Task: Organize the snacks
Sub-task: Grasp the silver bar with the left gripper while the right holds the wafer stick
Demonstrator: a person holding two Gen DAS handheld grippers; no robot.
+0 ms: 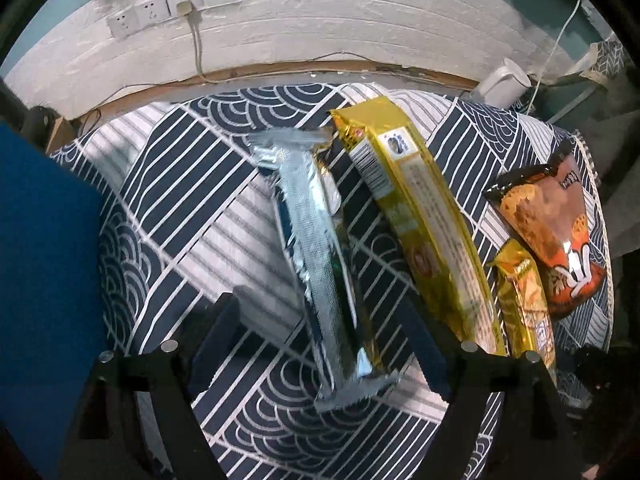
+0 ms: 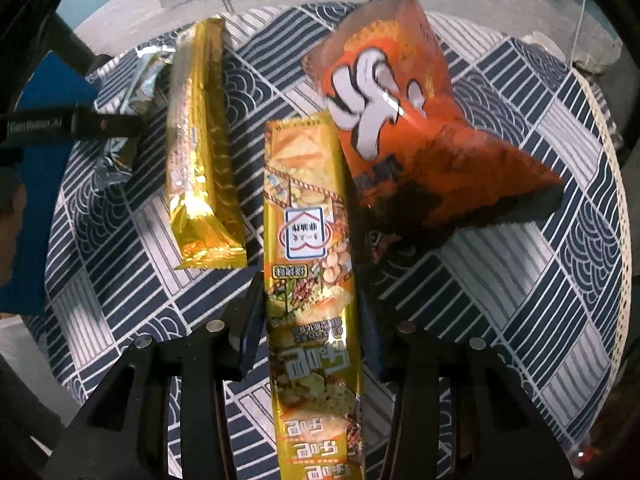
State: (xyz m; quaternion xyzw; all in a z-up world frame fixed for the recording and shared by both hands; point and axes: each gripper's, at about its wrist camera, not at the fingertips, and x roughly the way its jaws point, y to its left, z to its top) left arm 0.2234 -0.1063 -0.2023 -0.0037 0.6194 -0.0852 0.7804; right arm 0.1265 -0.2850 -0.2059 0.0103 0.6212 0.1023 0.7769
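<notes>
Round table under a navy-and-white patterned tablecloth point(image 1: 192, 208), white brick-pattern wall behind with a row of wall sockets point(image 1: 160, 10). Four snacks lie roughly side by side in a row.

Left gripper point(image 1: 324, 332): jaws wide, straddling the silver foil packet point(image 1: 316, 248), which lies flat on the cloth; pads not pressing it, gaps visible on both sides. Just beside it, the plain gold packet point(image 1: 416, 208), then the printed gold packet point(image 2: 308, 248) and the orange chip bag point(image 2: 404, 120) at the far side.

Right gripper point(image 2: 310, 320): jaws narrow, fingers close against both long edges of the printed gold packet; reads as a grip, packet running lengthwise between them. Chip bag touches or overlaps that packet's upper edge, hard to tell which.

Step, judged: lining packets up in a row, right side adjusting the printed packet, left side likely done with or about to take the silver one. Next move needs the silver packet squared parallel to its gold neighbour without nudging it.
</notes>
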